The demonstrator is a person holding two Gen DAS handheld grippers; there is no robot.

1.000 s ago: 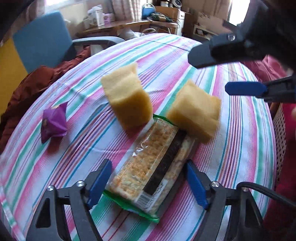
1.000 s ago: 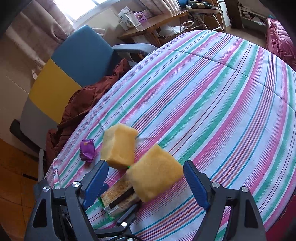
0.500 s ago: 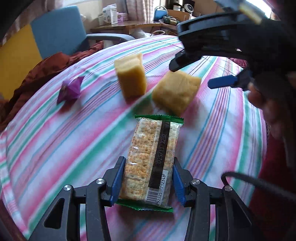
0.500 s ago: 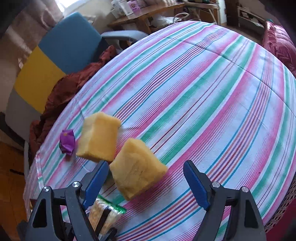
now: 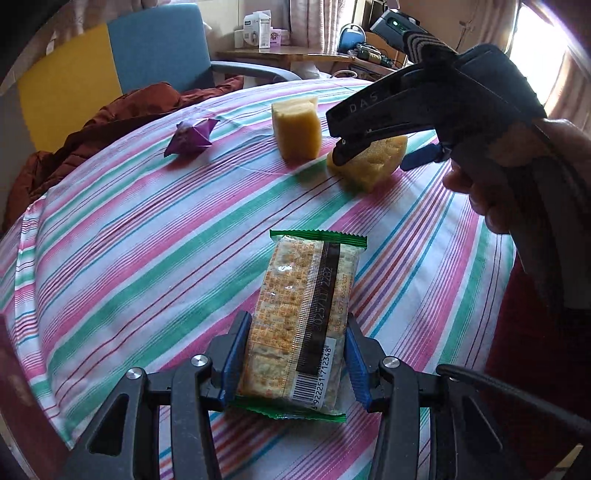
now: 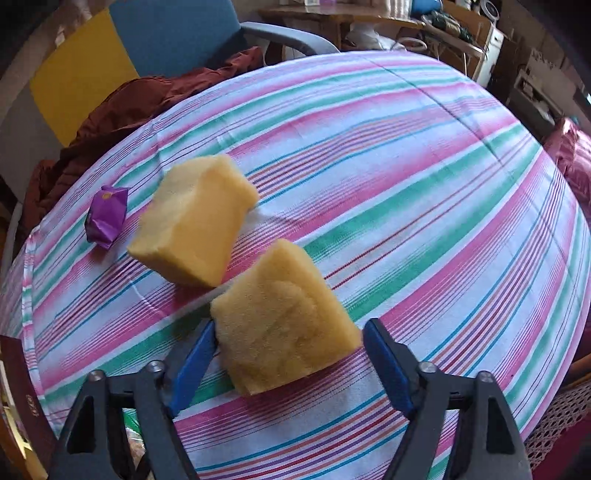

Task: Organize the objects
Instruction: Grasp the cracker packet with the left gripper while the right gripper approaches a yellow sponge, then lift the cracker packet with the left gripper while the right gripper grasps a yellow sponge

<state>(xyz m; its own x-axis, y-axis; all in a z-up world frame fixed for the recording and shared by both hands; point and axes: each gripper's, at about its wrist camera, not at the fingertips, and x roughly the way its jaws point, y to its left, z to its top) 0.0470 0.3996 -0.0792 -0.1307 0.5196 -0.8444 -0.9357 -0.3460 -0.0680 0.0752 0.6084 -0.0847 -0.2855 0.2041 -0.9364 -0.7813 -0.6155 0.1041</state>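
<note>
The cracker packet (image 5: 306, 317) carries the most print. Its dark strip shows a date code reading roughly "2025 11 22", with "0577-6555037" beside it, though those small digits are hard to make out. A barcode near its lower end reads "922251 712348". The right tool (image 5: 376, 153) has raised letters "DAS" on its black body.

- Near end of cracker packet (image 5: 303, 325) hidden between left gripper (image 5: 293, 363) fingers.
- Sponge (image 5: 373, 162) partly covered by right gripper (image 5: 380, 157).
- Box (image 5: 258, 29) print too small to read.
</note>
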